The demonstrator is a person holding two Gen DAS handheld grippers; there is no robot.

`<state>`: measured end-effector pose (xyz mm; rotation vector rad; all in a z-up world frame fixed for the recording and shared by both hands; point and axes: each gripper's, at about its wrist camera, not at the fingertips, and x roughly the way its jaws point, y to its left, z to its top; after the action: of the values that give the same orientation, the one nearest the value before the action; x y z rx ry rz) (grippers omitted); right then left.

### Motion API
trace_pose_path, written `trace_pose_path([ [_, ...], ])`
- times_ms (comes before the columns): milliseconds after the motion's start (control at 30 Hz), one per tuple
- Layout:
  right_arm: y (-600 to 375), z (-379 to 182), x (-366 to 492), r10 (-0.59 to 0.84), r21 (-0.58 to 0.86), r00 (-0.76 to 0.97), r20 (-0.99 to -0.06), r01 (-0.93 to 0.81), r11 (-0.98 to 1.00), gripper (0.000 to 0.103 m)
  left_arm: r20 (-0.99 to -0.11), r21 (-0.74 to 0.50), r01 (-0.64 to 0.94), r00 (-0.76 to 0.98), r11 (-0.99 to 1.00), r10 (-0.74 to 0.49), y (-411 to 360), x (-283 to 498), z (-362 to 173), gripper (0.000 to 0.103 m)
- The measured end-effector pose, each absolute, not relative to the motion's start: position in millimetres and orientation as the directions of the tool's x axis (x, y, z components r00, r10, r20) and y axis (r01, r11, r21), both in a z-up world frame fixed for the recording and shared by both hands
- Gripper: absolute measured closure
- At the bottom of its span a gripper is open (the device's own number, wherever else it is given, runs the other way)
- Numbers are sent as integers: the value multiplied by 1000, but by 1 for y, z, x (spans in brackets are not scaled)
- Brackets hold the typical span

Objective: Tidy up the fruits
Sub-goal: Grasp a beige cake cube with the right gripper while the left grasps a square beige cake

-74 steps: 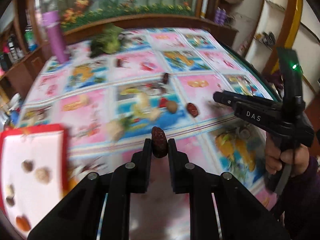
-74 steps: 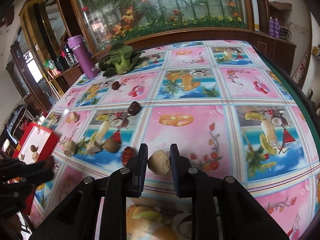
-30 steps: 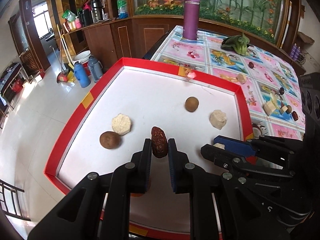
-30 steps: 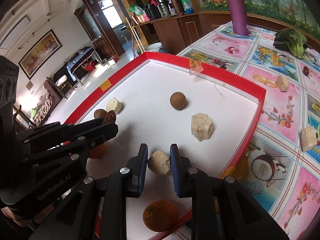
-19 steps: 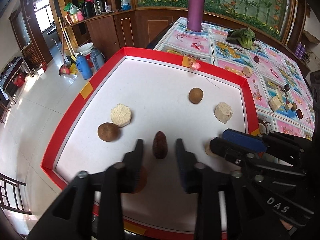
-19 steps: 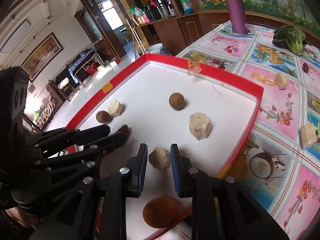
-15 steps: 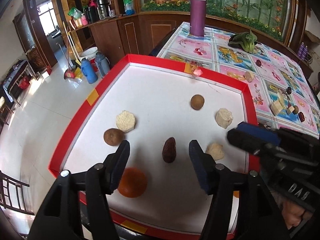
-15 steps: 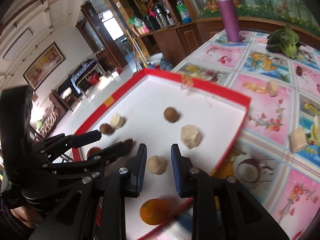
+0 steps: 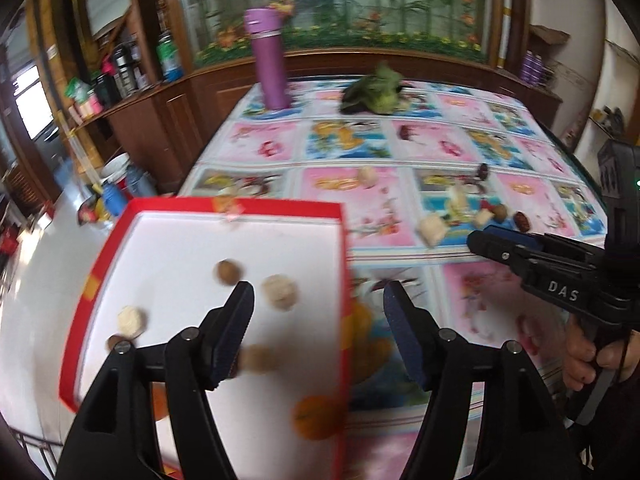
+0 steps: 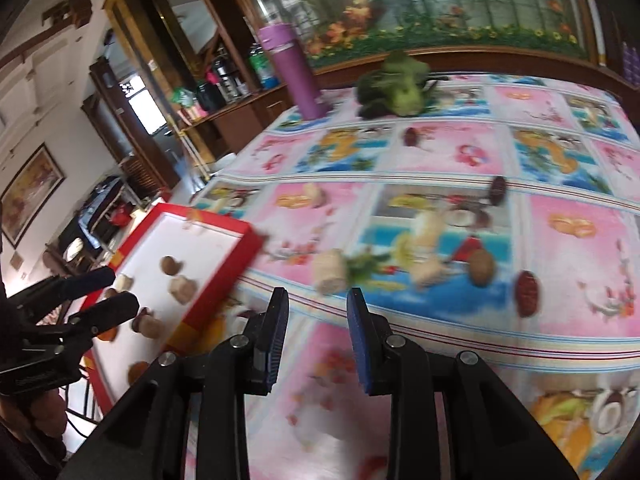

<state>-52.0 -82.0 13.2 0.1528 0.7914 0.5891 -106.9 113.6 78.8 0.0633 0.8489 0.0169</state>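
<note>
Surface (image 10: 560,168) under fruit-print cloth, red-rimmed tray (image 9: 342,264) at its edge, purple flask (image 9: 269,62), leafy greens (image 9: 376,90), scattered dates and nuts.

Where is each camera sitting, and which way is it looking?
Left wrist view: rides the open left tongs, looks over the red-rimmed white tray toward the tall purple bottle; the right tongs and a hand show.
Right wrist view: rides the open right tongs, looks across the colourful fruit-print tablecloth; the left tongs show.
Both views share the tray, the bottle and the green leafy vegetable.
</note>
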Motion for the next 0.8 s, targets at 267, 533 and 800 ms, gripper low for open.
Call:
trace_pose_path([
  [267, -106, 6, -35, 470, 313, 585, -661, -355, 881, 74, -788, 41, 117, 614, 992, -40, 67, -65, 59, 34],
  [533, -113, -4, -13, 453, 323, 567, -688, -320, 891, 74, -835, -5, 129, 545, 992, -75, 57, -32, 35, 34],
  [800, -102, -9, -4, 436, 285, 558, -706, -339, 896, 71, -845, -15, 146, 527, 989, -90, 50, -22, 30, 34],
])
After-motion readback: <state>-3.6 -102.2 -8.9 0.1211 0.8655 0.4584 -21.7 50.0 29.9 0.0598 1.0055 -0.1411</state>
